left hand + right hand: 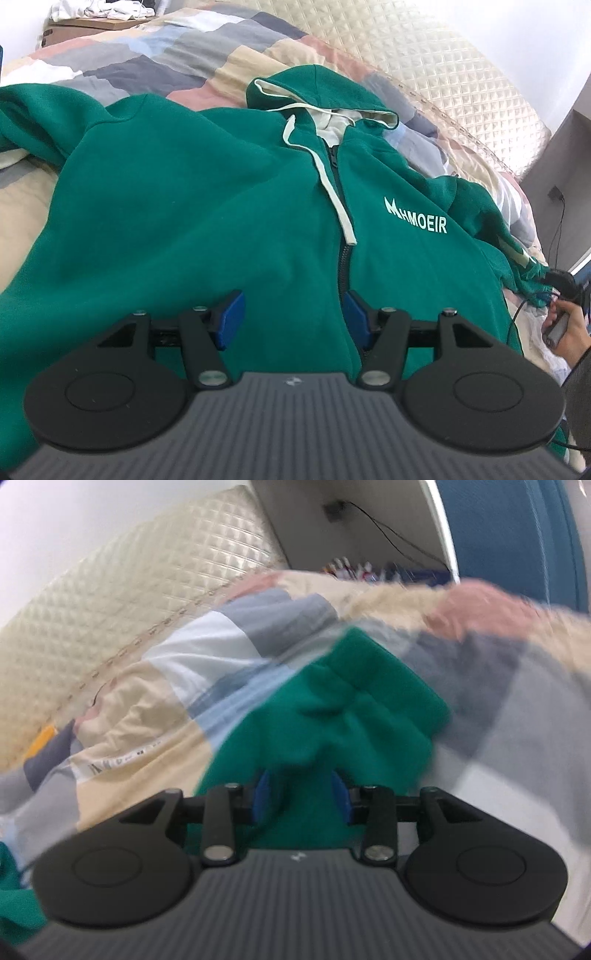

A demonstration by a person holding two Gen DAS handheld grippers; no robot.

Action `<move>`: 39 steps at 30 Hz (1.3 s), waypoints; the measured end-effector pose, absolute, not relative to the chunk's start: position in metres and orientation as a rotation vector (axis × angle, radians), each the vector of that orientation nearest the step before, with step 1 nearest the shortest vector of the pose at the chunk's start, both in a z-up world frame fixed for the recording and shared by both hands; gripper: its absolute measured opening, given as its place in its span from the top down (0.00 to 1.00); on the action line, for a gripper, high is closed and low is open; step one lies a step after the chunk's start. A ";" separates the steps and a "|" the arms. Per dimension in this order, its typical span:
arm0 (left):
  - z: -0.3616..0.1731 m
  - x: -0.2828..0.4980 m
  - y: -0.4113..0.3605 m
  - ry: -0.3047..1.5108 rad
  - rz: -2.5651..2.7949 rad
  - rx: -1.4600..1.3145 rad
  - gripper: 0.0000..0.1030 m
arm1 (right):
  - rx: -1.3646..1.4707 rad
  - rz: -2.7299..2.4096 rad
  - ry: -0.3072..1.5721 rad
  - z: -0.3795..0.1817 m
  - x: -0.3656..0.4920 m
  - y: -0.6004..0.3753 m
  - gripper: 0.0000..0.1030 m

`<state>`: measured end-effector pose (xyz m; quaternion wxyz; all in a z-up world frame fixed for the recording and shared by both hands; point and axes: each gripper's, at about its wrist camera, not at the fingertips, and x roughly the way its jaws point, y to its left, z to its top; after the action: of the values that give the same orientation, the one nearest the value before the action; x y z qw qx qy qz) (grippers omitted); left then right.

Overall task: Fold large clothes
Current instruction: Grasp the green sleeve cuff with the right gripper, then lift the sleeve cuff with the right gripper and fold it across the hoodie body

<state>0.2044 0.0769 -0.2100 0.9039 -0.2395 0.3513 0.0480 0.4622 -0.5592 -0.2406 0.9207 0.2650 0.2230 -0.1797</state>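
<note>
A green zip hoodie (pixel 207 206) with white drawstrings and a white chest logo lies face up on the bed, hood at the far end. My left gripper (pixel 293 319) is open and empty just above the hoodie's lower front, beside the zipper. In the right wrist view my right gripper (pixel 301 799) has its blue pads (pixel 263 797) on either side of a bunched green sleeve (pixel 343 716), and holds it over the bedspread. The left wrist view shows the sleeve cuff at the far right (pixel 532 284) by the other hand.
A patchwork bedspread (pixel 155 55) covers the bed. A cream quilted headboard (pixel 436 66) runs along the far side. A cardboard box (pixel 92 27) with white clothes stands at the back left. A grey wall with a socket and cable (pixel 554 195) is on the right.
</note>
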 end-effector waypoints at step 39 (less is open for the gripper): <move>-0.215 0.215 0.079 0.746 0.169 -0.405 0.36 | 0.512 -0.248 0.230 -0.123 0.488 -0.582 0.90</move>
<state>0.2148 0.0789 -0.2149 0.9079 -0.1963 0.3612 0.0821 0.4875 -0.5818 -0.1233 0.9533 0.2518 0.1133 -0.1223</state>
